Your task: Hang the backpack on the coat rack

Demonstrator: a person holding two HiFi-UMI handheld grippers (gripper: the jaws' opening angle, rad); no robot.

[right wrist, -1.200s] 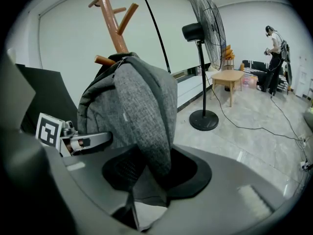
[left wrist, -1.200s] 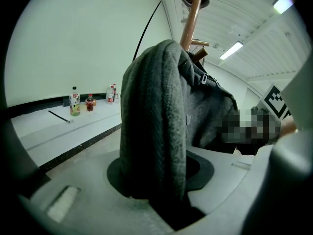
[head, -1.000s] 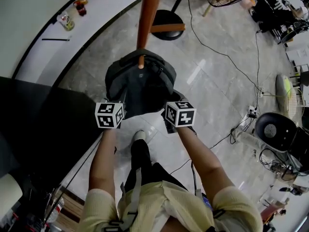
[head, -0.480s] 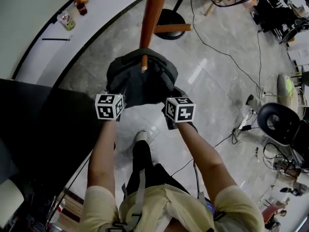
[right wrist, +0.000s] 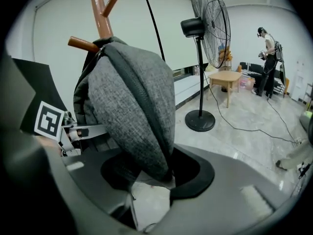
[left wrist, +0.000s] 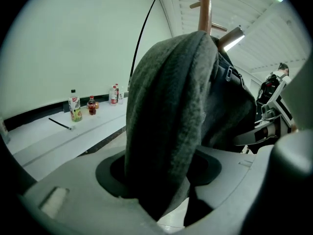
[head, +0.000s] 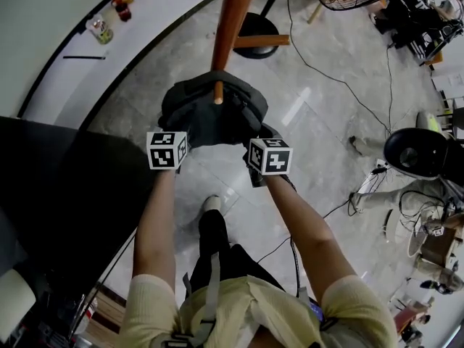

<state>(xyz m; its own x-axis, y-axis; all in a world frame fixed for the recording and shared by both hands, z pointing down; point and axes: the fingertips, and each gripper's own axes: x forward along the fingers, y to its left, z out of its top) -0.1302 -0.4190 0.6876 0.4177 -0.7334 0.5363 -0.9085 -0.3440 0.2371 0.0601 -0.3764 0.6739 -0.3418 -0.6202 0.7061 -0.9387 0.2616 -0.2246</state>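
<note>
Below the coat rack (head: 230, 13), the left gripper (left wrist: 159, 180) and the right gripper (right wrist: 151, 173) have just been opening. Their jaws now stand loose around the lower edge of the grey backpack (head: 214, 118), no longer pinching it. The backpack hangs from the rack's peg (head: 217, 93), against its pole.

- Bright, even indoor light; a ceiling lamp (left wrist: 234, 37) glows in the left gripper view.
- A pale glare streak lies on the glossy floor (head: 293, 109).
- Both gripper views bend strongly and go black at the corners.
- The backpack (left wrist: 166, 121) is close, soft-focused, and dark underneath.
</note>
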